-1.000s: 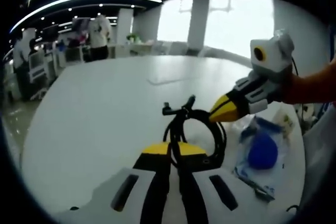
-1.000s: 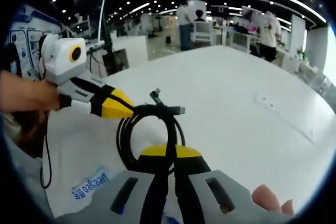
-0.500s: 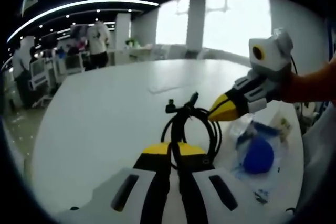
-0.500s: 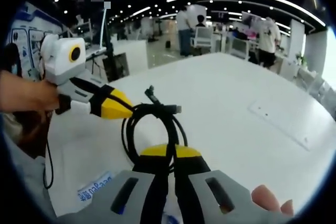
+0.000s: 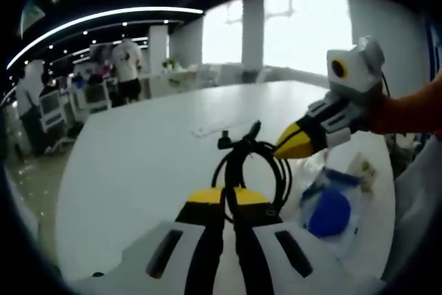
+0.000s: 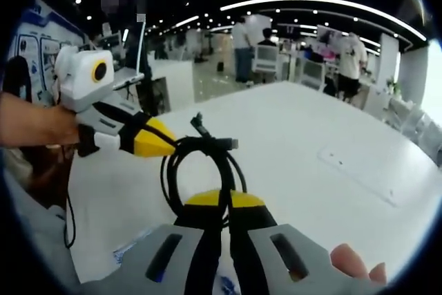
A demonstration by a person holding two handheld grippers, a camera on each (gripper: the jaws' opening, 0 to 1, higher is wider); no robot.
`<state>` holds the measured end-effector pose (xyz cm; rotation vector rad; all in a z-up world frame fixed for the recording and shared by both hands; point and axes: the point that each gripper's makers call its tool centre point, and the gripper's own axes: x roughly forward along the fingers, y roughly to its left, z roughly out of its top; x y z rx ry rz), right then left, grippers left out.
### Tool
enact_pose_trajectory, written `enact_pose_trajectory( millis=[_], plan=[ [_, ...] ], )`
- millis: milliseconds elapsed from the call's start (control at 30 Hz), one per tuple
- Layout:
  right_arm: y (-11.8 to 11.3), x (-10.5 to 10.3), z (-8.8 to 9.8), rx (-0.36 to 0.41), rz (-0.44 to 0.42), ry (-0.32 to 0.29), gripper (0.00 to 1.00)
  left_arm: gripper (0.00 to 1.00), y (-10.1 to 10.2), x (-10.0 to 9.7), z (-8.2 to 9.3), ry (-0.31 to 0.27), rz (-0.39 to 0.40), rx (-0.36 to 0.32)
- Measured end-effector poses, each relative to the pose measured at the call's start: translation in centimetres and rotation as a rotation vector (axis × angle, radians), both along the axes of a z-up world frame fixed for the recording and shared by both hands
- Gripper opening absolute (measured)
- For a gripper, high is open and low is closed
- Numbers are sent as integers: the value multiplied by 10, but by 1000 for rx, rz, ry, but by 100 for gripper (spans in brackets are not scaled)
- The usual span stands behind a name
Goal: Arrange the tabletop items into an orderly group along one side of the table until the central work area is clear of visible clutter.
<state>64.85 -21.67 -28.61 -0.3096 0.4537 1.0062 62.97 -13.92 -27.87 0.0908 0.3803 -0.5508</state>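
Both grippers have kept their pinch on the coiled black cable (image 5: 252,170) over the last second, and only the room behind has slid a little as the hands shifted. Left gripper (image 5: 230,195) and right gripper (image 6: 219,198) each clamp one side of the coil, held above the white counter (image 5: 138,150). Nearby, a clear bag with a blue object (image 5: 329,212) lies on the counter.
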Motion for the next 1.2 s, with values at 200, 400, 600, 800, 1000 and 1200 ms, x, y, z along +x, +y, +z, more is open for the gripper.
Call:
enact_pose_trajectory(
  millis=[200,400,600,800,1000,1200],
  plan=[
    [-9,-5,15,10,-5,-19,1,0,-9,-5,16,-25,-15,17],
    [-20,-11,30,20,-13,-41,1,0,-20,-10,31,-47,-27,26],
    [-35,-18,46,30,-25,-66,1,0,-35,-17,47,-72,-46,32],
    [-50,-27,52,33,-41,-76,1,0,-50,-24,54,-84,-68,38],
    [-65,-35,55,35,-57,-78,1,0,-65,-32,57,-89,-88,42],
    [-80,-44,59,38,-71,-82,1,0,-79,-40,61,-94,-105,43]
  ],
)
